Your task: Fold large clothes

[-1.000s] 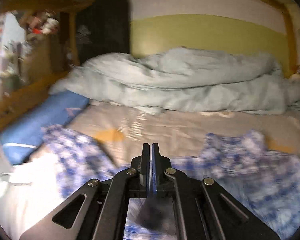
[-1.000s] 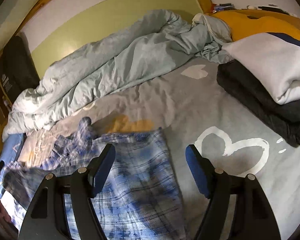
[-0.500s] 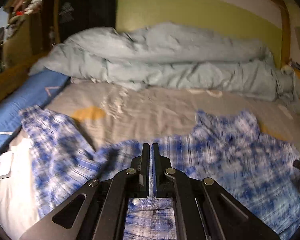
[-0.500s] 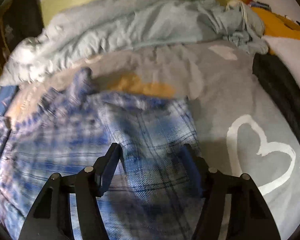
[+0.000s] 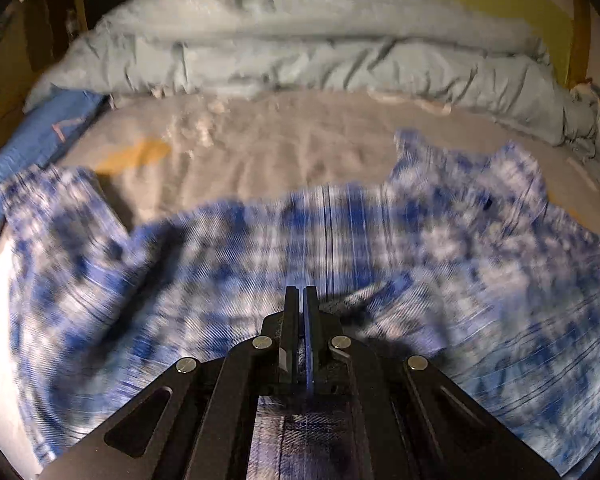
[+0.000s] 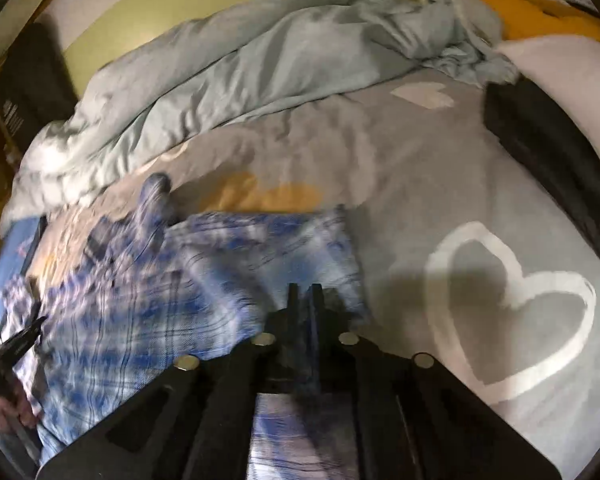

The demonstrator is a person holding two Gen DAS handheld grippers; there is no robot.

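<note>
A blue and white plaid shirt (image 5: 420,248) lies spread and rumpled across the grey bed sheet (image 5: 280,152). My left gripper (image 5: 301,294) is low over the shirt's near edge, fingers pressed together, with plaid cloth running up under them. In the right wrist view the shirt (image 6: 220,264) fills the lower left. My right gripper (image 6: 305,292) is at the shirt's right edge; its jaws are closing to a narrow slit, with a fold of plaid cloth between them. The left gripper (image 6: 16,344) and a hand (image 6: 4,408) show at the far left edge.
A crumpled pale blue duvet (image 5: 300,48) lies along the far side of the bed by the wall. A blue pillow (image 5: 32,148) sits at the left. Dark folded clothes (image 6: 548,152) under a white pillow (image 6: 572,80) lie at the right, near a white heart print (image 6: 508,308).
My left gripper has sunk and tipped down, bringing the shirt onto the bed. My right gripper's jaws have gone from wide apart to nearly together at the shirt's right edge.
</note>
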